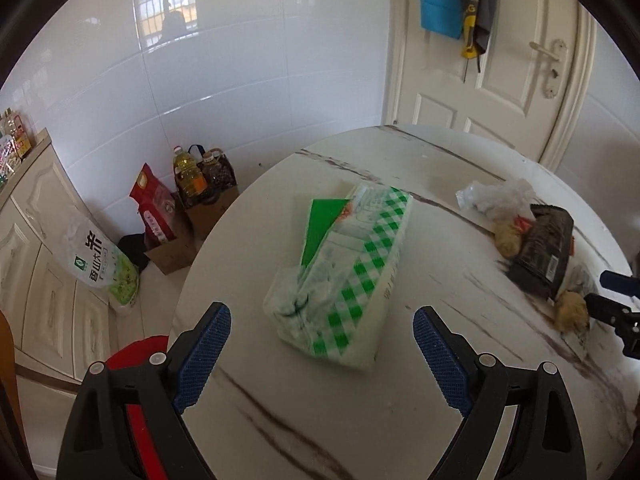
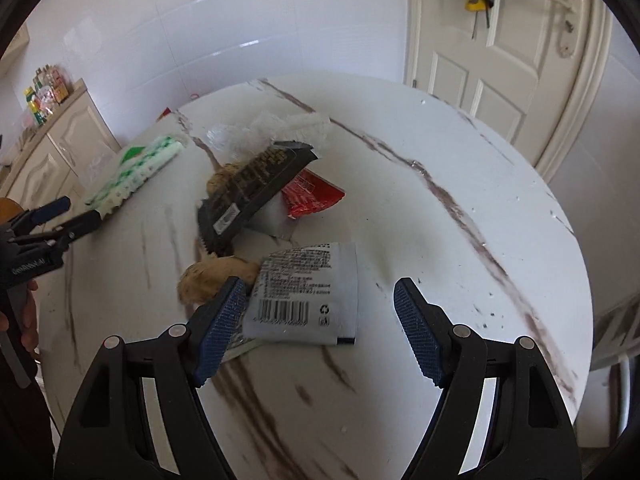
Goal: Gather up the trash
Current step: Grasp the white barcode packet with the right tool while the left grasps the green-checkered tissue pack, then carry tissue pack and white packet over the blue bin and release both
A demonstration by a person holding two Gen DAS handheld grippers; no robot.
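Note:
A green-and-white checked tissue pack (image 1: 344, 268) lies on the round marble table (image 1: 460, 380). My left gripper (image 1: 322, 336) hovers open just in front of it, its near end between the blue pads. The trash pile lies to the right: a black wrapper (image 2: 256, 192), a red wrapper (image 2: 312, 196), clear plastic (image 2: 280, 128), brown crumpled lumps (image 2: 212, 280) and a silver wrapper with a barcode (image 2: 304, 292). My right gripper (image 2: 320, 304) stands open over the silver wrapper, touching nothing. The left wrist view shows the right gripper's fingers at the right edge.
A white door (image 1: 500, 80) with hanging cloths stands behind the table. On the floor at left are a rice bag (image 1: 100, 264), a carton with oil bottles (image 1: 196, 184) and a red stool (image 1: 136, 356). A cream cabinet (image 1: 36, 232) lines the left wall.

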